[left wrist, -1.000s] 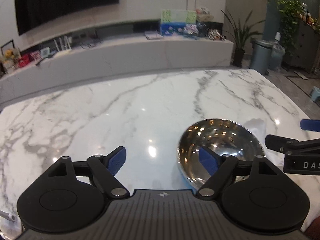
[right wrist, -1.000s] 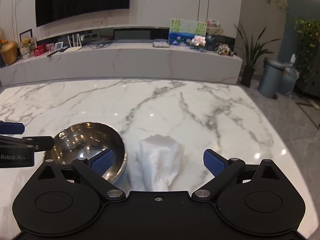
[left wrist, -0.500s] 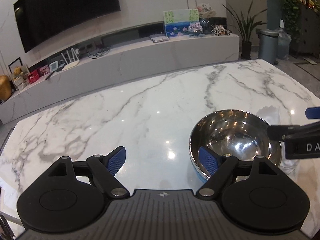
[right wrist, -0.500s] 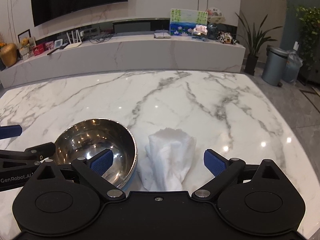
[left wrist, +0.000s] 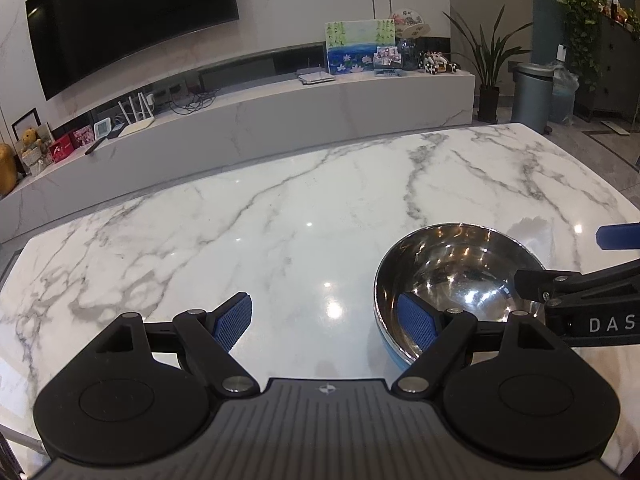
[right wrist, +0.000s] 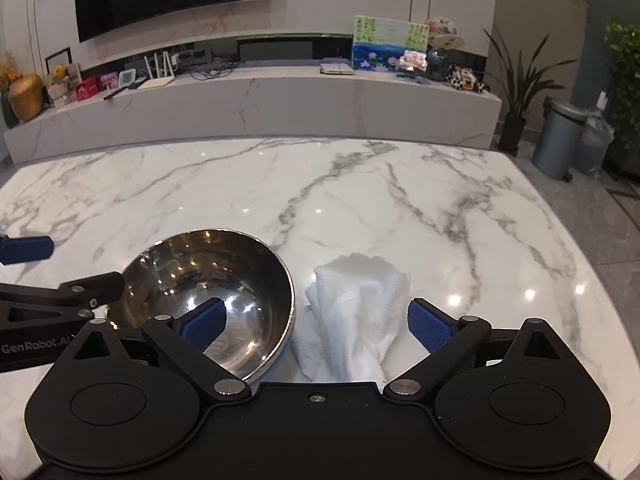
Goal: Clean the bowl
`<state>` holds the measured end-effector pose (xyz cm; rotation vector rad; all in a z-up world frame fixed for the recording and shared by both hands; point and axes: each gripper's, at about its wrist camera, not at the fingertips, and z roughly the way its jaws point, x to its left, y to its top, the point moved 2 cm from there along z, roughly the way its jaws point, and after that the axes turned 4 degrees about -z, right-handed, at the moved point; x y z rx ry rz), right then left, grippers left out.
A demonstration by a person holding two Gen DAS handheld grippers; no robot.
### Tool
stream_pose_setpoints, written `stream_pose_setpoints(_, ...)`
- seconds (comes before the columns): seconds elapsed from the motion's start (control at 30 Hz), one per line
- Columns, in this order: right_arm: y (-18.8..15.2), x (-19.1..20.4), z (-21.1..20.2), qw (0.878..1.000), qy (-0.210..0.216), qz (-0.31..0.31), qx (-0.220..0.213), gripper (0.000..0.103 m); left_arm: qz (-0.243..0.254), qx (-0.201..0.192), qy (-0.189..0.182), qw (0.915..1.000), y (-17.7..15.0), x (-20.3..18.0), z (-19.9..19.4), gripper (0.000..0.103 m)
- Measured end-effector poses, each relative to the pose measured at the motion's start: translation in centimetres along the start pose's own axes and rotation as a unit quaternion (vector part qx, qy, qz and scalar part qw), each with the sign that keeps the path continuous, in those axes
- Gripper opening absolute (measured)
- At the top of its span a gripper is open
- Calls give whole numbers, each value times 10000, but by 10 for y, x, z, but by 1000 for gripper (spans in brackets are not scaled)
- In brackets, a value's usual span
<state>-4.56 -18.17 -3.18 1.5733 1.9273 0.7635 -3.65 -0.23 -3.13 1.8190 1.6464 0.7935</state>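
A shiny steel bowl with a blue underside stands upright on the white marble table. My left gripper is open, and its right pad overlaps the bowl's near left rim. The right gripper reaches in from the right edge beside the bowl. In the right wrist view the bowl sits left of a crumpled white cloth. My right gripper is open; the cloth lies between its fingers without being pressed, and its left pad hangs over the bowl. The left gripper shows at the left edge.
The table ends at a rounded far edge, with grey floor to its right. Behind it runs a long marble console with small items under a wall TV. A grey bin and potted plants stand at the far right.
Both views have shifted only slightly. The bowl and the cloth lie where they were, and both grippers' jaws stand as wide as before.
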Motion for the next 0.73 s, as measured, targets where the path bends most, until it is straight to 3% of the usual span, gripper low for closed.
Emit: stream_pose_setpoints(0.73,-3,4,3,9999,99,-16,91,97,-55,274,-51,9996,0,1,3,80)
